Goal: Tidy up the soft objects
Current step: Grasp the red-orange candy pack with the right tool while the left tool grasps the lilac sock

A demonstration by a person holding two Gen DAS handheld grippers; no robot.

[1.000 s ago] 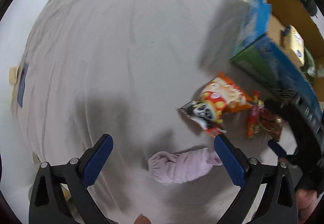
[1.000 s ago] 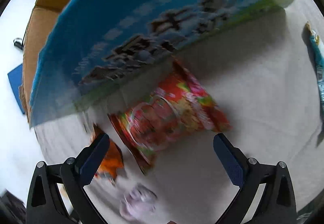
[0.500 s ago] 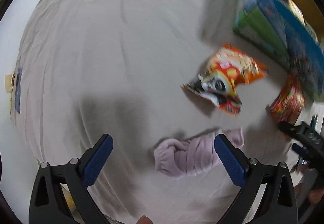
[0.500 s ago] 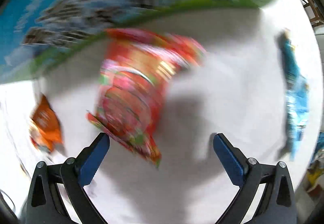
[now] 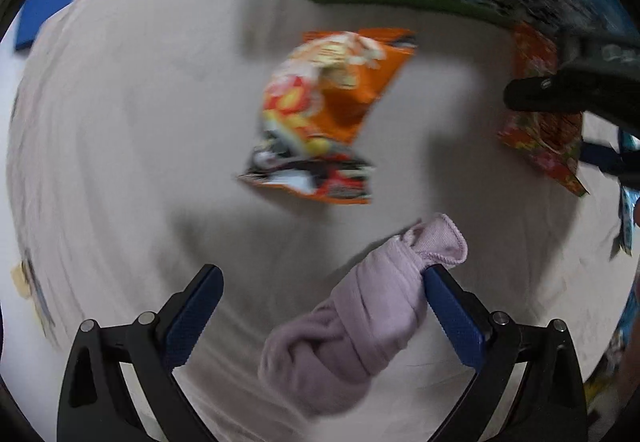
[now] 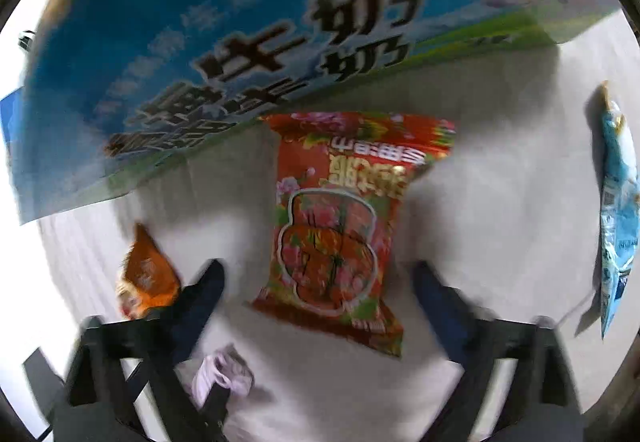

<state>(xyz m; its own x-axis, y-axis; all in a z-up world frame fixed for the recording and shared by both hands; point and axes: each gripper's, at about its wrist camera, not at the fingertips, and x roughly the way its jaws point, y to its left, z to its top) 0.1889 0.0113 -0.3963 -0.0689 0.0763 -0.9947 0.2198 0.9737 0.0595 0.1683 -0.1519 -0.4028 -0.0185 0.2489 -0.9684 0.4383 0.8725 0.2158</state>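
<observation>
Wrinkled beige cloth (image 5: 120, 122) under snack bags, blue milk carton (image 6: 240, 22) behind, left gripper (image 5: 322, 316) and right gripper (image 6: 316, 302) both spread

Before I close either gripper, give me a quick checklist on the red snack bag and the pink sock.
1. Right gripper open: ok.
2. Red snack bag lies between its fingers: ok.
3. Bag clear of the milk carton: not ok, top edge is at the carton.
4. Left gripper open: ok.
5. Pink sock centred: not ok, it sits against the right finger.
6. Fingers reach the cloth: cannot tell.
</observation>
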